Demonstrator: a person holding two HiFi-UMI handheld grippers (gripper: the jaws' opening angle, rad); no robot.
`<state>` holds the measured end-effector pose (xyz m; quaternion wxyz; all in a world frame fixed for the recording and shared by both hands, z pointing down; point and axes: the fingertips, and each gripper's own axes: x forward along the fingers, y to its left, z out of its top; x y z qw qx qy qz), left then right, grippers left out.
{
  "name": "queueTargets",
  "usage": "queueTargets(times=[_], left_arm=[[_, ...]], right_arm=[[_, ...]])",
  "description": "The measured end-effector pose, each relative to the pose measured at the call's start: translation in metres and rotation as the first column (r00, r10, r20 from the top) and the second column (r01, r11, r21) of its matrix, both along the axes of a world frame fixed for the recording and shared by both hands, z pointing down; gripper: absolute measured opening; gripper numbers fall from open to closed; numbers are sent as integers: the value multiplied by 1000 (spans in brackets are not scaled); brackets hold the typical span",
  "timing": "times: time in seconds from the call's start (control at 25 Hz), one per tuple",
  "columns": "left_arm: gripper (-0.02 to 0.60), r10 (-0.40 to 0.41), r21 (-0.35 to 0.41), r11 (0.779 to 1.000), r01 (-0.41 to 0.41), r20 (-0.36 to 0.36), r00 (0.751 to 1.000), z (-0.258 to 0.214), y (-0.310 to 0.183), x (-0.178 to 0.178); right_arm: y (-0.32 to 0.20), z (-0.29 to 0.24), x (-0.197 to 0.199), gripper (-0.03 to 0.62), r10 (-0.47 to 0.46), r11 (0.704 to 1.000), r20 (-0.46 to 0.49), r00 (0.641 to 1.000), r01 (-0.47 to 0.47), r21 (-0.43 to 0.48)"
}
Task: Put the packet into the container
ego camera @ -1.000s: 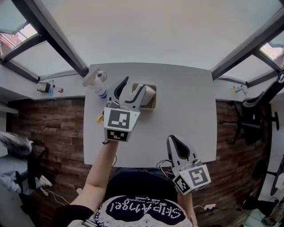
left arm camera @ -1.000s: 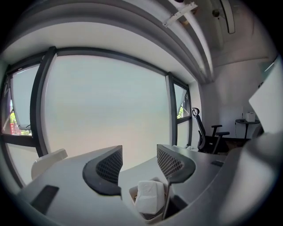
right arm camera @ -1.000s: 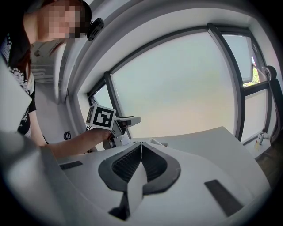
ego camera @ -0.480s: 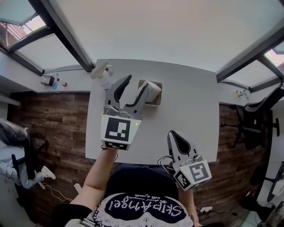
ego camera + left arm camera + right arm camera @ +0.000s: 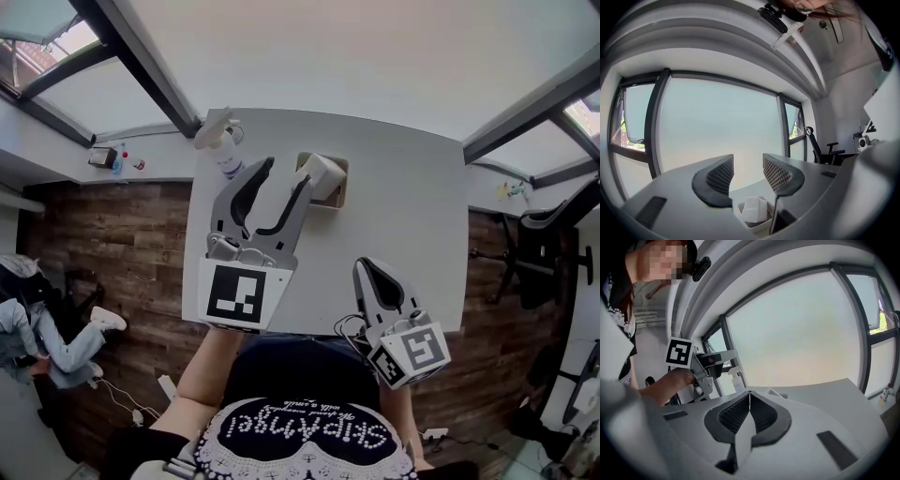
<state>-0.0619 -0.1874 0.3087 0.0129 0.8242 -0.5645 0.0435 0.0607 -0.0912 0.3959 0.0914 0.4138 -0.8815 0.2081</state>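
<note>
The big white table [image 5: 412, 216] fills the middle. Above it, the left gripper [image 5: 284, 173] has its jaws apart with nothing between them; they have just been closing a bit. The right gripper [image 5: 368, 266] has its jaws together. The crumpled white packet [image 5: 319, 172] sits inside the small brown box [image 5: 343, 180].

Head view looks steeply down on the table [image 5: 403, 216]; both gripper views skim low across it.

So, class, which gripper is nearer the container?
Left. The left gripper, its empty jaws just closing partway, hovers by the container; the right gripper, shut, is much farther back.
</note>
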Motion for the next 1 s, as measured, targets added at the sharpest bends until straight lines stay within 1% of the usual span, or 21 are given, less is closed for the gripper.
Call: queueTargets(times=[0.12,0.36,0.48,0.72,0.84,1.0], left_arm=[[206,-14,9,1000,14,-23,1000,-5,13,0],[199,-18,-24,1000,17,-56,998,-1,35,2],[199,-23,-25,999,22,-70,997,-2,45,1],[192,9,-58,998,-14,-90,996,6,65,6],[192,15,-78,997,-22,-91,996,12,75,7],[176,16,-98,995,-26,-101,995,17,84,7]], right_arm=[[1,0,-4,14,-10,1000,2,1000,10,0],[0,-2,-9,14,-18,1000,16,1000,18,-3],[1,-3,-11,14,-19,1000,21,1000,19,-4],[3,-2,-11,14,-7,1000,23,1000,7,-9],[3,-3,-11,14,-3,1000,23,1000,3,-7],[4,-4,-11,14,-2,1000,23,1000,2,-5]])
